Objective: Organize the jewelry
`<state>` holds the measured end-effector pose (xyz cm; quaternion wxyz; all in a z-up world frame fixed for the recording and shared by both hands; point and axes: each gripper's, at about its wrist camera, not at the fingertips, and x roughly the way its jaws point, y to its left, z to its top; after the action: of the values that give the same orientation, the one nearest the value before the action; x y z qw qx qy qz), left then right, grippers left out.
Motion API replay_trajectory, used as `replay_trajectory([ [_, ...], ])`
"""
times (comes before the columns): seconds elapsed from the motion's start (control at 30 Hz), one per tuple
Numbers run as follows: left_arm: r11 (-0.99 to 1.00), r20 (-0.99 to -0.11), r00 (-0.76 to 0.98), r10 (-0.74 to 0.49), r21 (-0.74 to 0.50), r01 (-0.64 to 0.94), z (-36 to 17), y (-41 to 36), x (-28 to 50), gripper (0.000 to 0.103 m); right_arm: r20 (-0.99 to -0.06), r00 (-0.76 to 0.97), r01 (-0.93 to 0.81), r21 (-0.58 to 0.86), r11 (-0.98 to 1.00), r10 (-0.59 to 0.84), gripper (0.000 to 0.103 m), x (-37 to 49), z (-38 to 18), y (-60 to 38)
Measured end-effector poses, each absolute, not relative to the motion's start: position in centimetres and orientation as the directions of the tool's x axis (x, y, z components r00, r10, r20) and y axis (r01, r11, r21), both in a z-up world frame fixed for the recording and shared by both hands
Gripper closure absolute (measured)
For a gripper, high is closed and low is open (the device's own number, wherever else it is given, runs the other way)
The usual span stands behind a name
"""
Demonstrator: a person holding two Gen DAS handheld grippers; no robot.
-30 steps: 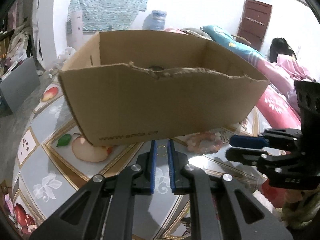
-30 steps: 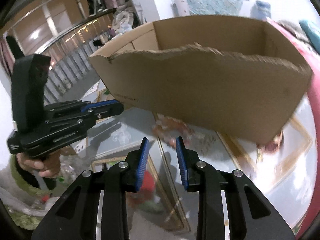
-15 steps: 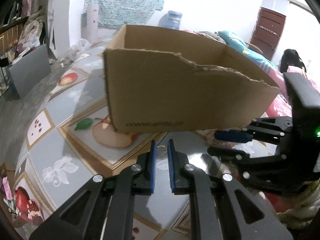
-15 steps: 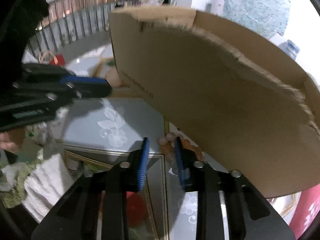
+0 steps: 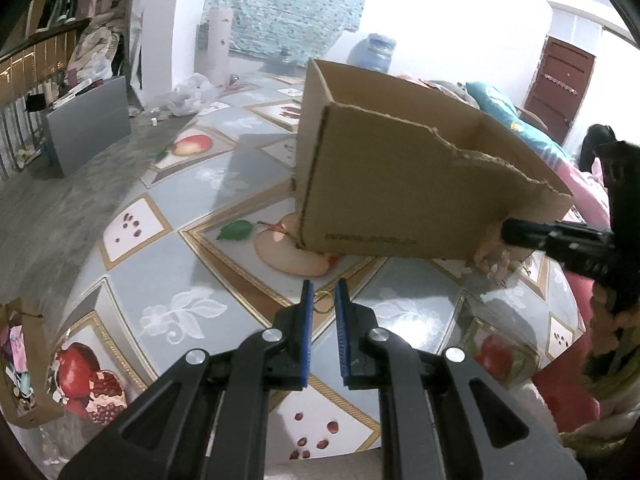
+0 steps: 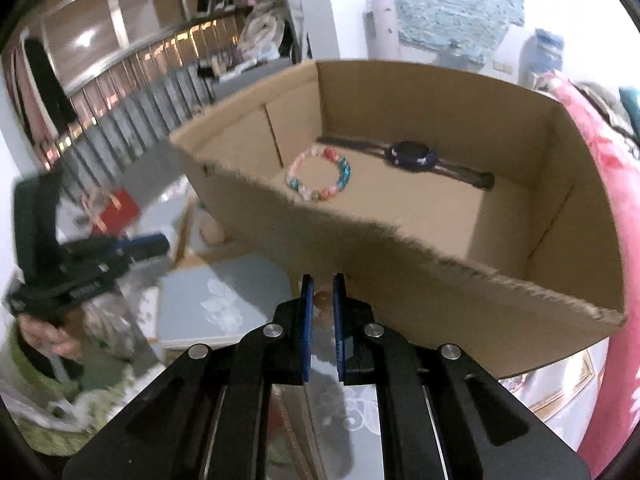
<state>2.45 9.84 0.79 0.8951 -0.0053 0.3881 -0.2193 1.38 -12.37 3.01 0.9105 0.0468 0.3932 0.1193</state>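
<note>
Since a second ago we have brought the right gripper [image 6: 320, 294] off the beads by the box foot and raised it, so it now looks over the torn rim into the open brown cardboard box [image 6: 500, 308]; its jaws are closing on a pale pink bead bracelet [image 6: 321, 299] pinched between the blue pads. Our left gripper [image 5: 321, 300] has drifted sideways past the box corner, and its jaws are closed on nothing we can see, hanging over a thin gold ring [image 5: 322, 305] that lies on the glossy fruit-patterned table [image 5: 132, 268].

Inside the box a multicoloured bead bracelet [image 6: 320, 176] lies flat near the left wall, with a dark blue wristwatch [image 6: 412, 156] along the back wall, apart from it.

To do this well, we judge the pink bracelet should clear the ragged front rim fully, travel to the bare cardboard right of the other pieces, and be let go low so the strands don't tangle.
</note>
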Motion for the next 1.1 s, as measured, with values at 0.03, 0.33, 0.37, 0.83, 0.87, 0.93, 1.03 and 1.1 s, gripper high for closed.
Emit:
replay_trajectory([
  [0.03, 0.904, -0.689, 0.606, -0.397, -0.181, 0.386, 0.9, 9.9, 2.4, 0.093, -0.697, 0.666, -0.181, 0.195, 0.964, 0.266, 0.096, 1.4, 3.3, -12.5],
  [0.33, 0.910, -0.679, 0.624, -0.387, -0.173, 0.376, 1.3, 10.4, 1.7, 0.093, -0.651, 0.670, -0.259, 0.246, 0.934, 0.357, 0.095, 3.2, 4.7, -9.4],
  [0.37, 0.912, -0.679, 0.626, -0.383, -0.170, 0.373, 1.4, 10.5, 1.6, 0.093, -0.641, 0.661, -0.277, 0.276, 0.921, 0.391, 0.095, 3.5, 4.5, -8.7],
  [0.83, 0.911, -0.679, 0.625, -0.386, -0.172, 0.376, 1.6, 9.8, 1.4, 0.093, -0.661, 0.625, -0.188, 0.390, 0.901, 0.416, 0.081, 4.8, 1.5, -10.2],
  [0.87, 0.907, -0.676, 0.623, -0.393, -0.174, 0.383, 1.7, 9.5, 1.5, 0.093, -0.658, 0.642, -0.174, 0.374, 0.911, 0.393, 0.081, 4.1, 1.9, -10.9],
  [0.93, 0.900, -0.672, 0.619, -0.407, -0.180, 0.396, 1.8, 9.1, 1.5, 0.093, -0.654, 0.667, -0.145, 0.357, 0.923, 0.357, 0.081, 2.7, 2.4, -12.3],
  [1.03, 0.886, -0.668, 0.607, -0.430, -0.184, 0.426, 1.8, 8.1, 1.5, 0.093, -0.666, 0.691, -0.054, 0.341, 0.938, 0.282, 0.079, 0.1, 2.3, -15.4],
  [1.1, 0.876, -0.670, 0.594, -0.445, -0.186, 0.445, 1.6, 7.5, 1.6, 0.093, -0.683, 0.688, -0.011, 0.330, 0.944, 0.246, 0.079, -1.1, 1.8, -16.4],
])
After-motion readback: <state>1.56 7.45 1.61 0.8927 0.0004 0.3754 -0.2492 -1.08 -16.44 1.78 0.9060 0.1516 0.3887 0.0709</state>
